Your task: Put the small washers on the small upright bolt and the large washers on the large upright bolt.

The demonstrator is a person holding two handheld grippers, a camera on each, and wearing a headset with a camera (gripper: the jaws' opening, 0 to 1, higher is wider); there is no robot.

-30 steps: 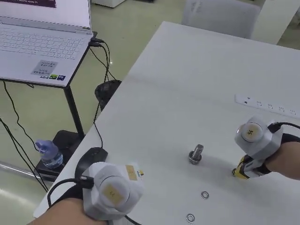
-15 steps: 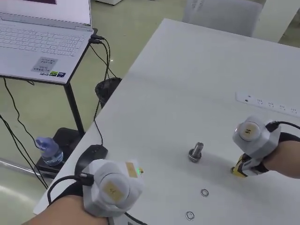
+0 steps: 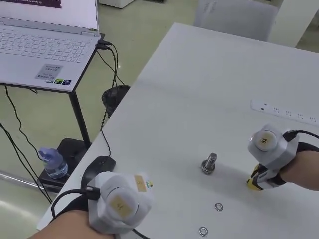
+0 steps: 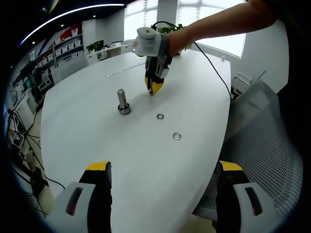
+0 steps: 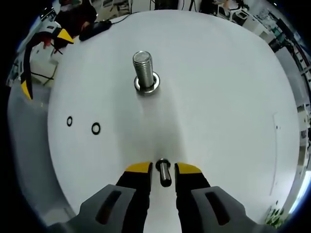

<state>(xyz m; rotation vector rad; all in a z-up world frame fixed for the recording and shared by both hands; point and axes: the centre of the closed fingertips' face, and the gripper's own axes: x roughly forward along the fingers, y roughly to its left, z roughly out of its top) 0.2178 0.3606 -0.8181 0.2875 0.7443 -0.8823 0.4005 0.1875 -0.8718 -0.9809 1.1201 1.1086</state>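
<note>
On the white desk (image 3: pixel 199 89), the big bolt (image 3: pixel 209 163) stands up straight. One washer (image 3: pixel 219 206) and a second washer (image 3: pixel 203 231) lie flat at its 6 o'clock, apart from it. At its 3 o'clock, the right gripper (image 3: pixel 255 183) points down at the desk. The small bolt (image 5: pixel 163 174) stands between its jaws, which sit close on both sides. I cannot tell if they squeeze it. The left gripper (image 4: pixel 163 170) is at 8 o'clock, jaws far apart, holding nothing.

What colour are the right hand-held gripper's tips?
Yellow, on the right hand-held gripper, clearest in the right gripper view.
</note>
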